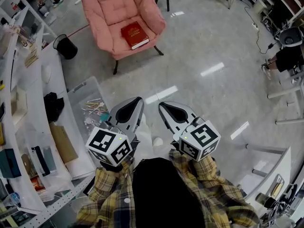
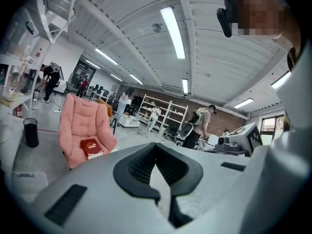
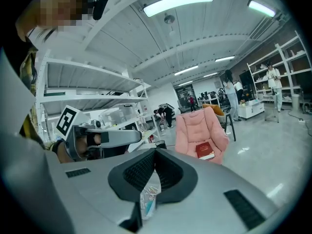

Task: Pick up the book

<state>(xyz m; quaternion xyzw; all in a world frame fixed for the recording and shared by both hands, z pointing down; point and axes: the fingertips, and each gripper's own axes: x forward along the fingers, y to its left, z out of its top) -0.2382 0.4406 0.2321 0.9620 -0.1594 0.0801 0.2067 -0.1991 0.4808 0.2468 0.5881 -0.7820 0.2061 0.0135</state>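
A red book (image 1: 134, 35) lies flat on the seat of a pink armchair (image 1: 107, 8) at the far side of the floor. The same book (image 2: 91, 148) shows small at the left in the left gripper view, and the book (image 3: 205, 150) sits right of centre in the right gripper view. My left gripper (image 1: 139, 99) and right gripper (image 1: 162, 105) are held side by side close to my body, both far from the chair. Each points roughly toward it. Both are shut with nothing between the jaws. The left gripper (image 2: 156, 146) and right gripper (image 3: 155, 151) tips meet in their own views.
A black bin (image 1: 65, 46) stands left of the armchair. A clear plastic box (image 1: 78, 96) with small items sits on the floor by my left gripper. White benches and shelves (image 1: 28, 103) run along the left. A seated person (image 1: 289, 56) and desks are at the right.
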